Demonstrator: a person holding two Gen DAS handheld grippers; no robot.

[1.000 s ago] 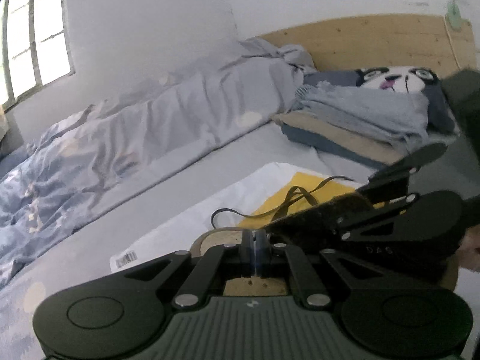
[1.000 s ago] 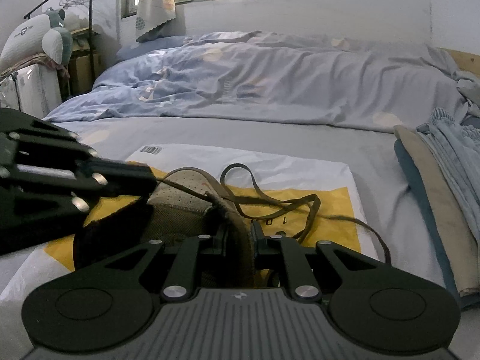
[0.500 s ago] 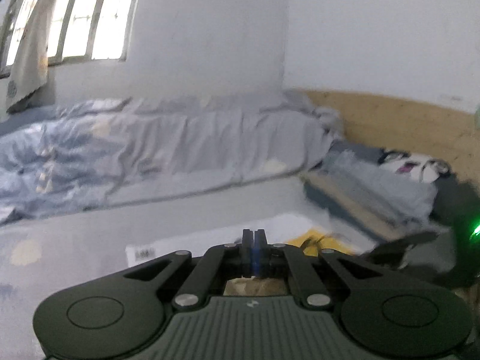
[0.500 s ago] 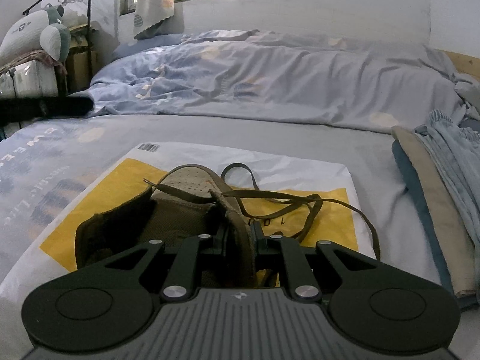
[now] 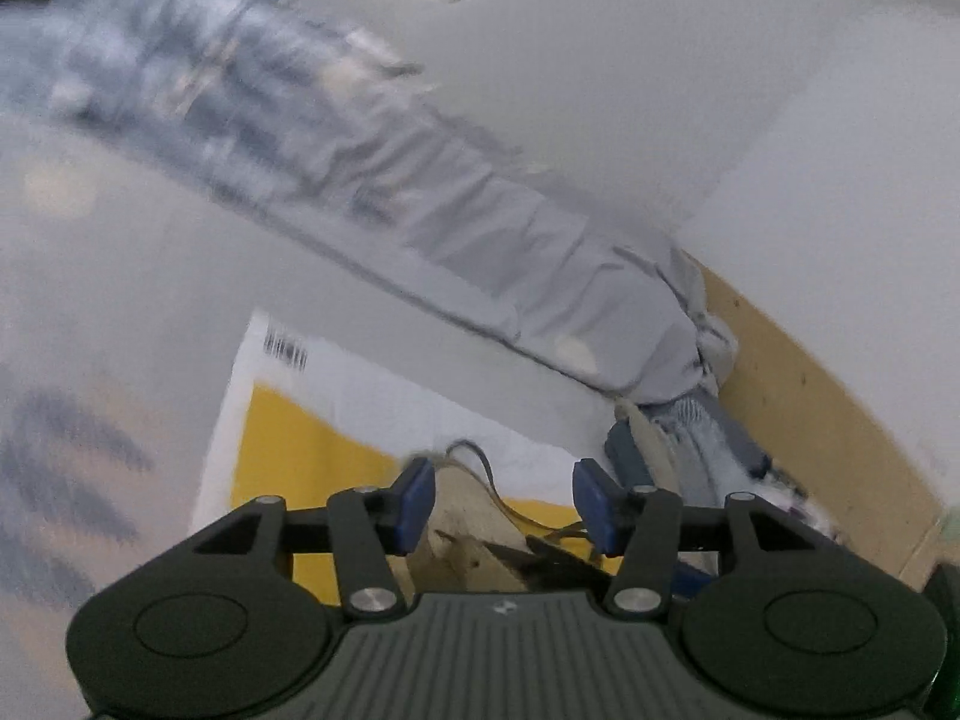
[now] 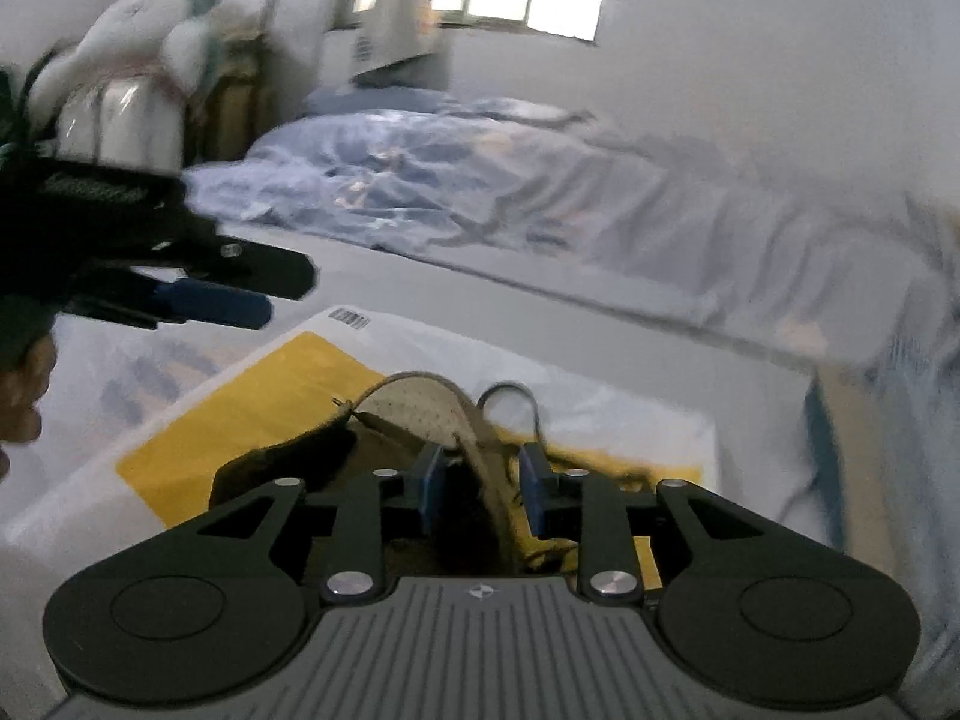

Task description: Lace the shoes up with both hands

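A tan-brown shoe [image 6: 414,414] lies on a yellow and white plastic bag [image 6: 270,396] on the bed, its dark lace [image 6: 510,396] looping beyond the toe. My right gripper [image 6: 480,486] is open, its blue pads either side of the shoe's side wall without pinching it. My left gripper [image 5: 504,504] is open and empty, tilted, above the shoe [image 5: 462,510]. It also shows in the right wrist view [image 6: 228,294] at the left, raised over the bag. Both views are blurred.
A rumpled blue-grey duvet [image 6: 480,180] runs along the far side of the bed. Folded clothes [image 5: 690,438] and a wooden headboard [image 5: 810,396] are to the right. A plush toy and shelves [image 6: 138,72] stand at the far left under a window.
Both grippers have opened: the left let go and swung up and tilted, the right released its pinch on the shoe's side. The right camera has lifted slightly.
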